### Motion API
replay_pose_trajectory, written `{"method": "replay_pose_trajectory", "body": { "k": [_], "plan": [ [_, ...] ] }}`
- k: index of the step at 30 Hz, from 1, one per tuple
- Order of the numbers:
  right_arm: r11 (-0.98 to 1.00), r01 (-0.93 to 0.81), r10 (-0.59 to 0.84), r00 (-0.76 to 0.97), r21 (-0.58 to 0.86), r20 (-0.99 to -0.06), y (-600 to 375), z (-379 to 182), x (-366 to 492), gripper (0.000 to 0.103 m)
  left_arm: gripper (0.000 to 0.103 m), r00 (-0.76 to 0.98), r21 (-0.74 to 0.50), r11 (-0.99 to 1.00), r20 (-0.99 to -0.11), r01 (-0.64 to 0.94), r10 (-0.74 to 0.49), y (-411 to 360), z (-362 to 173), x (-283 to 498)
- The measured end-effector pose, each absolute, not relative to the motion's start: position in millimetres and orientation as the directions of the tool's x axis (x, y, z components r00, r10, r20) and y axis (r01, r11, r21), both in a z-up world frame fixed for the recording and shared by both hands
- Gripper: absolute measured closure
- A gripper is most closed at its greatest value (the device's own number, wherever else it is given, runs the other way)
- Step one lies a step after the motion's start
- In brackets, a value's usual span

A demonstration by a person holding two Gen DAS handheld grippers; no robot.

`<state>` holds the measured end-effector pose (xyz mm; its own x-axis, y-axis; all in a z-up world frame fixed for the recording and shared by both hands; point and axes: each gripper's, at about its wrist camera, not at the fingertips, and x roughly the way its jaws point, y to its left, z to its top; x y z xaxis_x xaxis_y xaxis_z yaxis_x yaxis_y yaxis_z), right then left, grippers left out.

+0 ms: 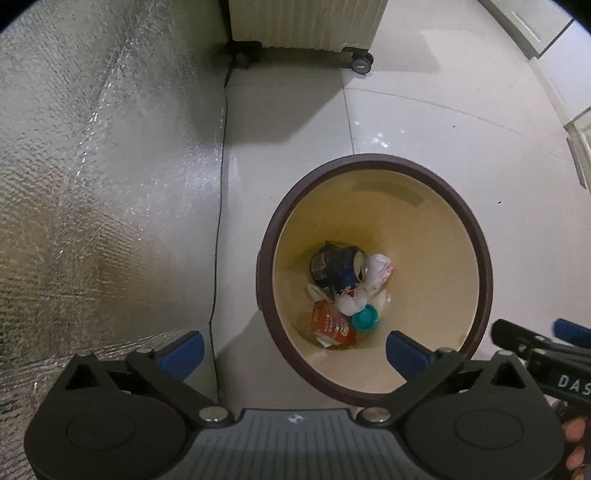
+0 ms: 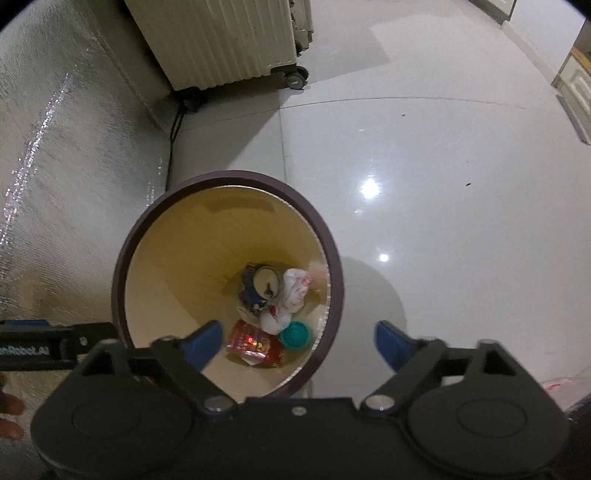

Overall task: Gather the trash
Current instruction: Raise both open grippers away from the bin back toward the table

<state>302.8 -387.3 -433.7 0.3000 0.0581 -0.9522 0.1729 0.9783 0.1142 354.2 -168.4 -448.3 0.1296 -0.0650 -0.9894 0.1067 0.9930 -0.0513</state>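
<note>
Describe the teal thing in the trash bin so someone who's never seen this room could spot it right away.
Find the round bin with the dark brown rim and cream inside, standing on the pale tiled floor. At its bottom lies a small heap of trash. The teal lid sits beside the red wrapper and below the crumpled white paper; it is the only round, blue-green piece there.

A ribbed cream suitcase (image 1: 306, 22) on black wheels stands at the far side of the glossy tiled floor (image 1: 424, 122), with a silver foil mat (image 1: 92, 166) lying left of it.
</note>
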Motion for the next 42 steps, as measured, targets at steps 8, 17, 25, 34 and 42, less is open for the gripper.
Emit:
{"method": "replay_pose_trajectory", "body": {
  "k": [8, 17, 25, 34, 42],
  "plan": [
    [0.983, 0.182, -0.021, 0.294, 0.034, -0.956, -390.4, -427.9, 294.2, 0.0, 0.0, 0.133, -0.011, 0.993, -0.991, 0.122, -0.028, -163.2, -443.8, 343.8],
    [0.984, 0.177, -0.052, 0.318, 0.006, -0.947, -386.3, -403.8, 282.8, 0.0, 0.0, 0.189, -0.001, 0.994, -0.982, 0.106, -0.021, -154.4, -416.8, 328.0],
    [0.978, 0.208, -0.064, 0.349, 0.01, -0.935, -387.3, -366.4, 257.2, 0.0, 0.0, 0.279, 0.011, 0.993, -0.96, 0.12, -0.023, -152.8, -374.5, 302.4],
    [0.981, 0.196, -0.085, 0.423, 0.0, -0.902, -386.8, -315.9, 221.9, 0.0, 0.0, 0.364, -0.011, 0.989, -0.929, 0.147, -0.064, -149.8, -317.0, 264.8],
    [0.98, 0.2, -0.093, 0.527, 0.017, -0.845, -390.4, -257.6, 182.2, 0.0, 0.0, 0.481, -0.034, 0.983, -0.869, 0.18, -0.118, -151.6, -251.1, 228.0]
  ]
}}
